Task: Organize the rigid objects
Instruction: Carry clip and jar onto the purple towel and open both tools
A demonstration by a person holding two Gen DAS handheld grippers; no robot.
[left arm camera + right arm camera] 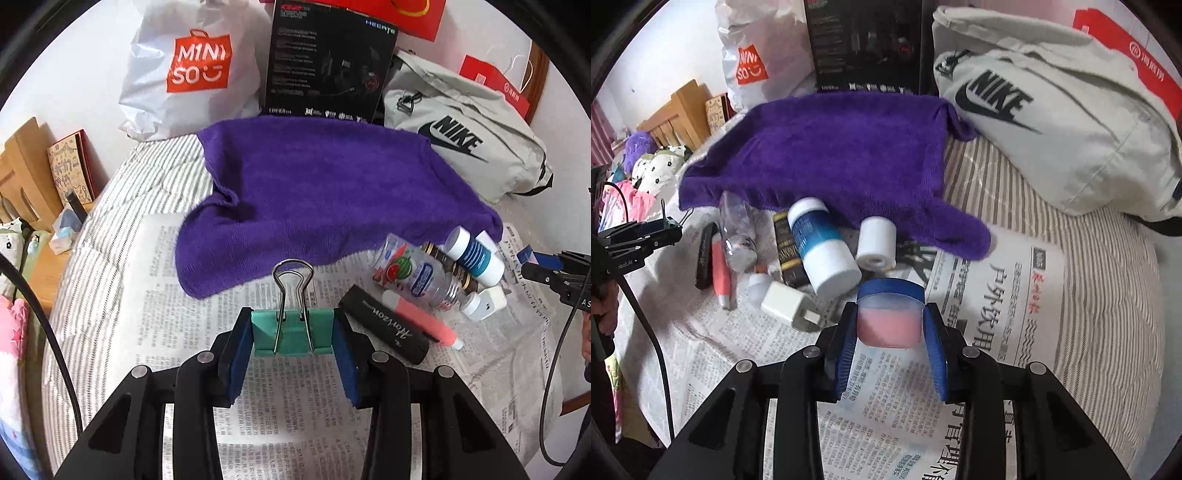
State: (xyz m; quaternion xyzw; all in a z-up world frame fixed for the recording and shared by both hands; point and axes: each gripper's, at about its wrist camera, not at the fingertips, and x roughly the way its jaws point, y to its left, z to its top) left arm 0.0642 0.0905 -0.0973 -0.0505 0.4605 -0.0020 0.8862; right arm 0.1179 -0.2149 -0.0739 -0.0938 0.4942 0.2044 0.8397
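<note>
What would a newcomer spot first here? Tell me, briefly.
The purple towel spread mid-bed, behind the newspaper. Next, the left gripper clamped on a green binder clip, and the right gripper clamped on a pink jar with a blue lid, both up close in their own views.

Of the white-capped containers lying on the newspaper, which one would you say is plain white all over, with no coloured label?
The short white roll-shaped container beside the purple towel. The larger bottle next to it carries a blue label band, and the tiny white bottle sits apart, near the charger.
</note>
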